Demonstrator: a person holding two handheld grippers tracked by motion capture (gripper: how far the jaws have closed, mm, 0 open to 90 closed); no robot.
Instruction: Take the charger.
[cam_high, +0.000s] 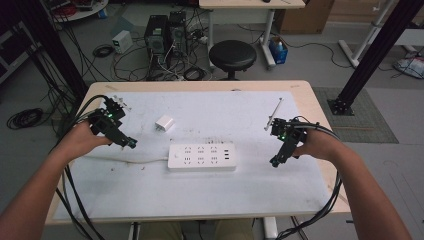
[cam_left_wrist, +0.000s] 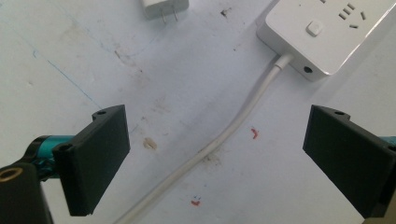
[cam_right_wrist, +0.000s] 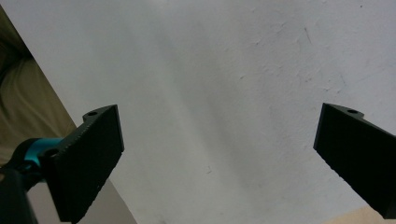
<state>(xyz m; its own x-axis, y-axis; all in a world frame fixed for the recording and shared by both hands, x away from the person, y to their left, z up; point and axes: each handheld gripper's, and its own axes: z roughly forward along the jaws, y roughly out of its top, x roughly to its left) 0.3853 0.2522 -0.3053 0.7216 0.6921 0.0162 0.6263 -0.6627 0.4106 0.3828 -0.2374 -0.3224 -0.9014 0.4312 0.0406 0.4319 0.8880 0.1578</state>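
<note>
A white power strip (cam_high: 201, 157) lies flat in the middle of the white table mat, its cord (cam_high: 125, 160) running off to the left. A small white plug adapter (cam_high: 164, 123) rests behind it, prongs showing in the left gripper view (cam_left_wrist: 164, 7). My left gripper (cam_high: 131, 143) hovers left of the strip, open, its jaws wide apart above the cord (cam_left_wrist: 219, 140) with the strip's end (cam_left_wrist: 327, 32) ahead. My right gripper (cam_high: 274, 162) is held right of the strip, open over bare mat (cam_right_wrist: 224, 93), with nothing between its jaws.
A thin metal rod (cam_high: 274, 113) lies on the mat behind the right gripper. The table's wooden rim (cam_high: 320, 125) borders the mat. Beyond the far edge stand a black stool (cam_high: 232, 55), computer towers (cam_high: 165, 32) and tangled cables on the floor.
</note>
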